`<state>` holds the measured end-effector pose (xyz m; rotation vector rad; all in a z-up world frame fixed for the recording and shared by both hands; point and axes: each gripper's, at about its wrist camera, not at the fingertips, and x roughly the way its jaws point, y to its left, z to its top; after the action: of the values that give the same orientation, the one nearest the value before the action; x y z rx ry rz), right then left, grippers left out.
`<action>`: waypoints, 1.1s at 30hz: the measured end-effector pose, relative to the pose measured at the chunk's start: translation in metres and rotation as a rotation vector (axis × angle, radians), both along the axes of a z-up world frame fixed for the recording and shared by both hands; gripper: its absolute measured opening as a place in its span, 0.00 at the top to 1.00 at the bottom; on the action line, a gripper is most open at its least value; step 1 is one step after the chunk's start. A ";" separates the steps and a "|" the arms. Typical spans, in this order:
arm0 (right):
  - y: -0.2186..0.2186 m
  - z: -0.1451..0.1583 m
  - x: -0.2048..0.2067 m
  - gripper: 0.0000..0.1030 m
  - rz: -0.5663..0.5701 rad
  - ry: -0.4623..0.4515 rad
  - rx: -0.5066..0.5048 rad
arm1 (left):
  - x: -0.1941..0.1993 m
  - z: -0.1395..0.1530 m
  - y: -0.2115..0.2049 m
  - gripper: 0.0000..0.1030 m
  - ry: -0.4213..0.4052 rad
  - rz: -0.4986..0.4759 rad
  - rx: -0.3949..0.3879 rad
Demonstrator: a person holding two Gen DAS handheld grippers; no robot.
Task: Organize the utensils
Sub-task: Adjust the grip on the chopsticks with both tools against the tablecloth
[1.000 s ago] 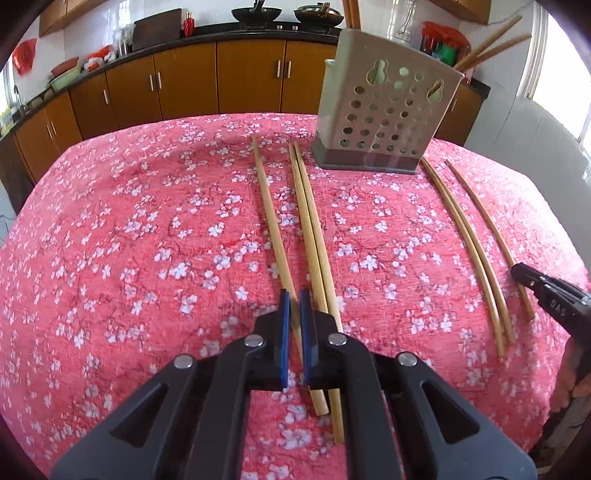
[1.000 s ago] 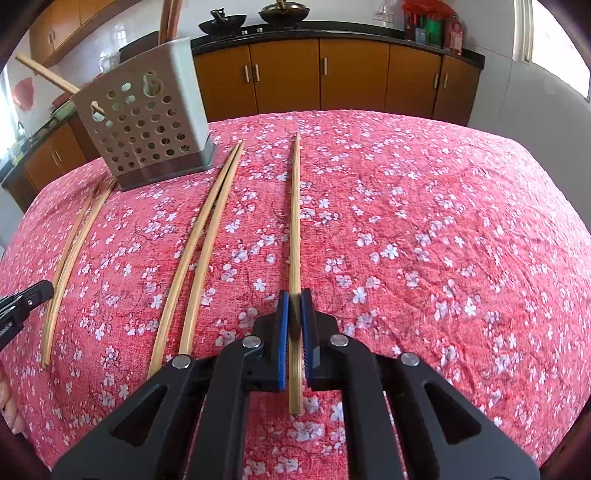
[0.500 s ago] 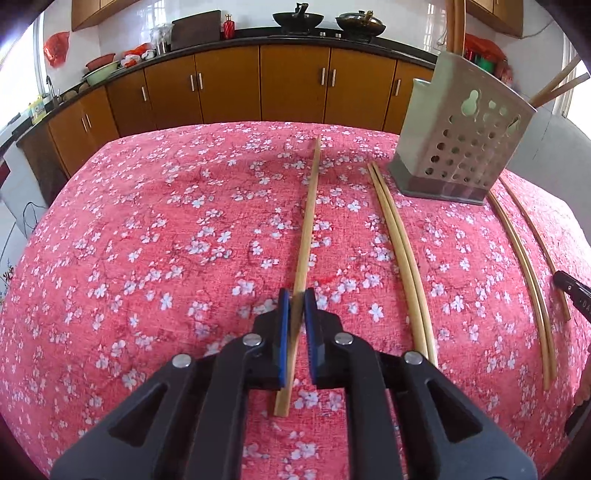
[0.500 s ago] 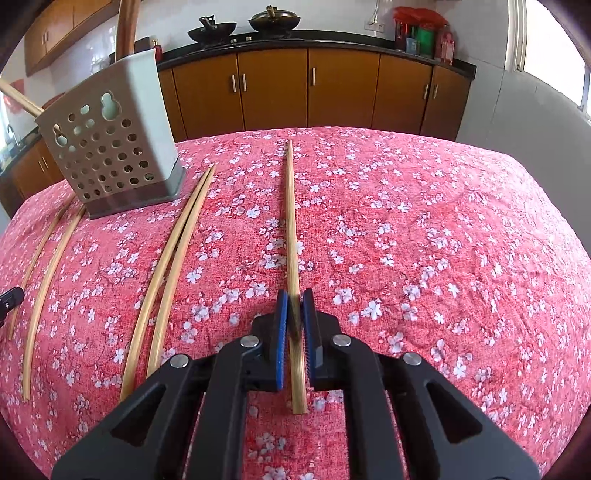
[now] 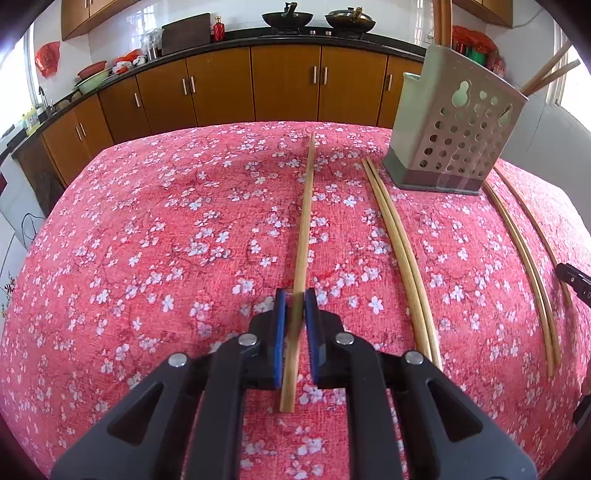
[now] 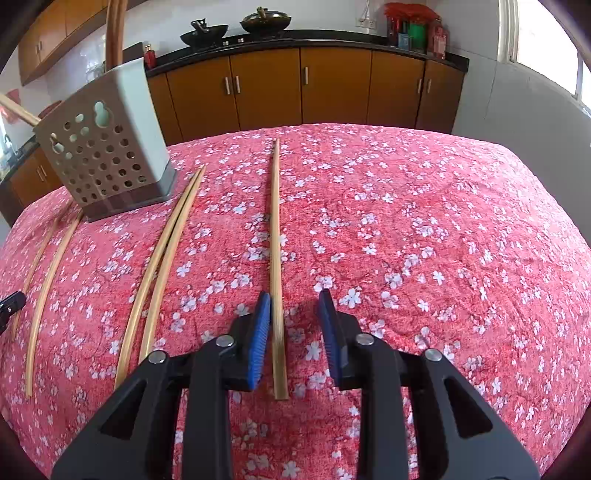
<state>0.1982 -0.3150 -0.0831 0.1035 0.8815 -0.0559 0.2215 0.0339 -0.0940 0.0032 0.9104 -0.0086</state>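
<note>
Looking first at the near edge of the right wrist view, the right tool (image 6: 294, 300) is found wide open, while half a second ago it was closed on the right chopstick (image 6: 275, 240). This chopstick now lies flat on the tabletop (image 6: 443, 221) between the fingers, closer to the left one, and is not held. It is judged that the grasp was given up, so this piece has still to be taken again.

In the left wrist view the left tool (image 5: 294, 295) is kept narrow around the left chopstick (image 5: 304, 206), as it was half a second ago. The wood is blurred at the pads, so a lift is perhaps being started, but this cannot be said for sure.

Further up, a pair of chopsticks (image 5: 395, 240) is seen lying right of centre, with more of them along the right edge.

At the upper right the perforated holder (image 5: 454, 140) stands upright on the cloth. Some chopsticks (image 5: 441, 22) are already placed in it, standing up, and others lean out to the right. Most of the task is therefore judged as not yet done.
</note>
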 end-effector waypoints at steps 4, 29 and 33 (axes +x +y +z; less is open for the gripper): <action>0.007 0.001 -0.005 0.88 0.028 -0.006 -0.018 | -0.002 0.001 -0.002 0.85 -0.001 -0.006 0.008; 0.012 0.001 -0.005 0.92 0.038 -0.002 -0.038 | -0.002 0.003 0.006 0.85 -0.001 0.000 -0.072; 0.012 0.001 -0.005 0.92 0.038 -0.002 -0.038 | -0.002 0.003 0.008 0.85 -0.001 -0.001 -0.068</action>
<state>0.1930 -0.3031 -0.0819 0.0517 0.8801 -0.0373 0.2194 0.0416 -0.0914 -0.0600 0.9086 -0.0403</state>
